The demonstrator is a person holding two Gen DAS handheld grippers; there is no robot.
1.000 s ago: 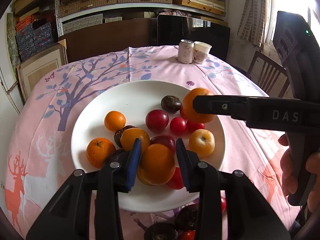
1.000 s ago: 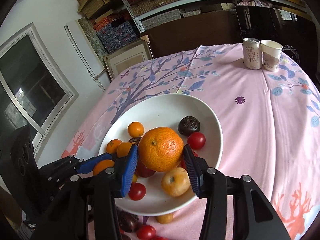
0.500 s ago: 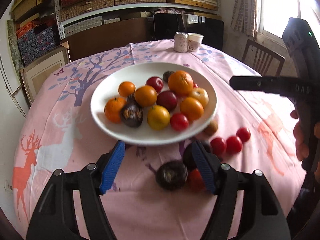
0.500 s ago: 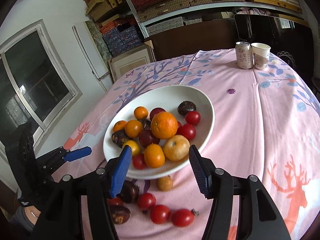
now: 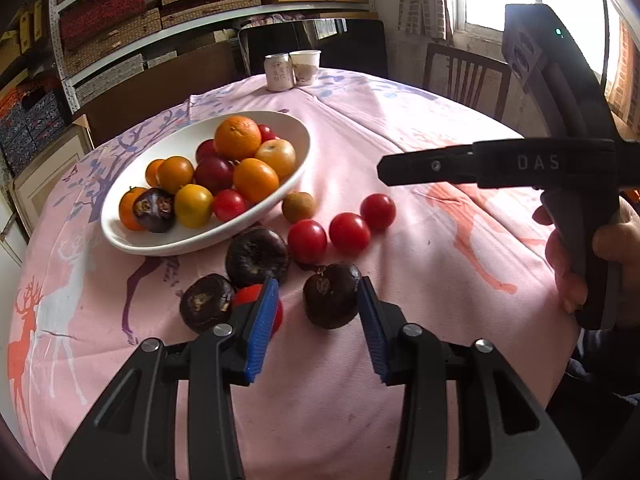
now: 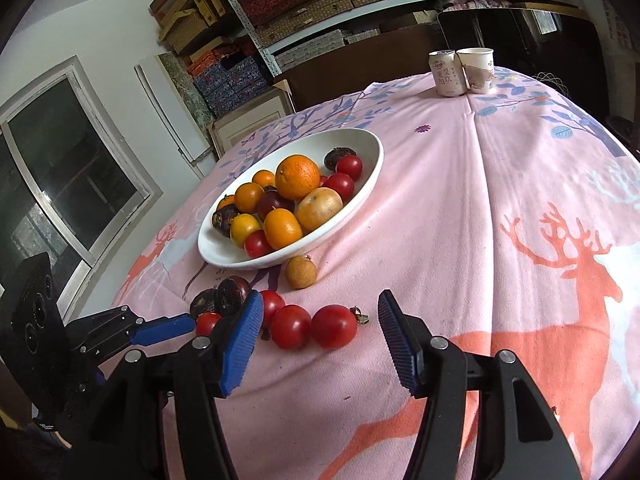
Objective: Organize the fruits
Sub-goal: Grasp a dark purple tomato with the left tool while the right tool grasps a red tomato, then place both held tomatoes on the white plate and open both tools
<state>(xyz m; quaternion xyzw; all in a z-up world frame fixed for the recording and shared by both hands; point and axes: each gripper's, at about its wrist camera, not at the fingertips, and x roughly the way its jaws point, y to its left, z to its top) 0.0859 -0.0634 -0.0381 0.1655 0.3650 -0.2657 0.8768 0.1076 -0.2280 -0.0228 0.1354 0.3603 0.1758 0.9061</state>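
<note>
Both our grippers have drawn back off the bowl (image 5: 120, 232) | left gripper (image 5: 316, 320) closing around a dark fruit (image 5: 331, 295), pads not pressing | right gripper (image 6: 320, 332) apart over tomatoes (image 6: 333, 326) on the tablecloth (image 6: 480, 220)

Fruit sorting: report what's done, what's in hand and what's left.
Done: the white bowl already holds oranges and other fruit. In hand: nothing yet; the left gripper is closing around a dark fruit on the cloth, and the right gripper is empty. Left: three red tomatoes, other dark fruits and a small brown fruit outside the bowl.
</note>
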